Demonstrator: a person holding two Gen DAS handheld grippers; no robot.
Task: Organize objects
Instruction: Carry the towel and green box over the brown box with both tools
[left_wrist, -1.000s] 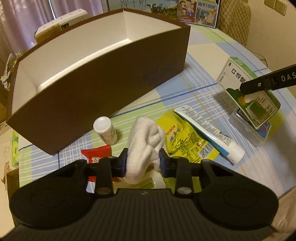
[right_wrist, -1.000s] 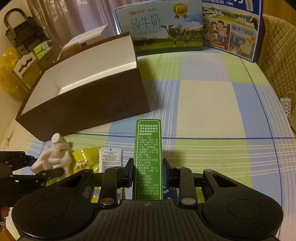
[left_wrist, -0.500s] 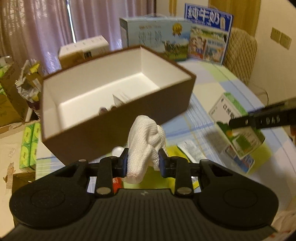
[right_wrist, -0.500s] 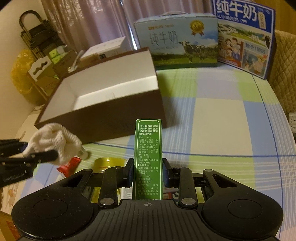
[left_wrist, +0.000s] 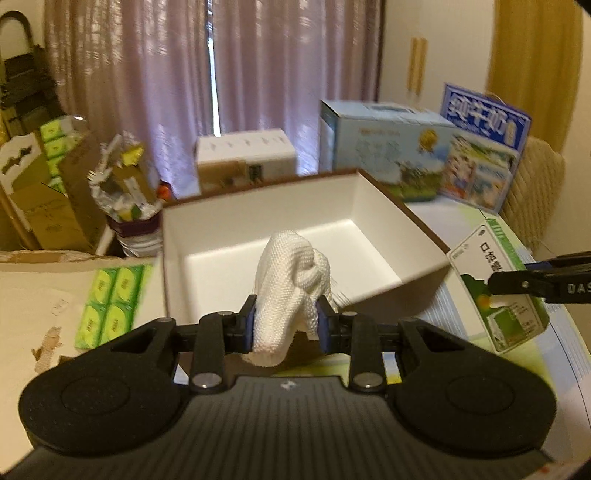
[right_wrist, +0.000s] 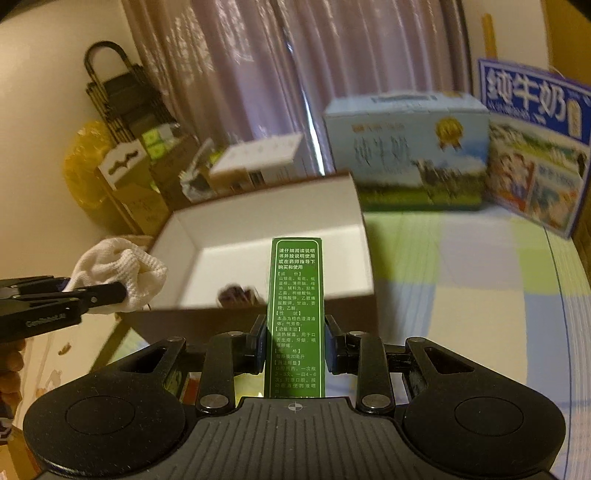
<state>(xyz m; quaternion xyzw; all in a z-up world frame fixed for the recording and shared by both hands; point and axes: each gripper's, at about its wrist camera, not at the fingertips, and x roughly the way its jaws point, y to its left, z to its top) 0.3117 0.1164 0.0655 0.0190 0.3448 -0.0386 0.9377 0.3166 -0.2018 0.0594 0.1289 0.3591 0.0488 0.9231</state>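
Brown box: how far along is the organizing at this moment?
Done: one small dark item already lies in the brown box. In hand: left tongs grip a white cloth; right tongs grip a green carton; both hang by the box. Left: dropping both in.

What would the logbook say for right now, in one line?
left gripper: shut on white cloth | right gripper: shut on green box | brown box: open

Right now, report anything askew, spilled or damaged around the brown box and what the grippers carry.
Nothing stands out. The left gripper holds a bunched white cloth and the right gripper an undamaged green carton, both at the open brown box. A small dark item in the box is too blurred to judge.
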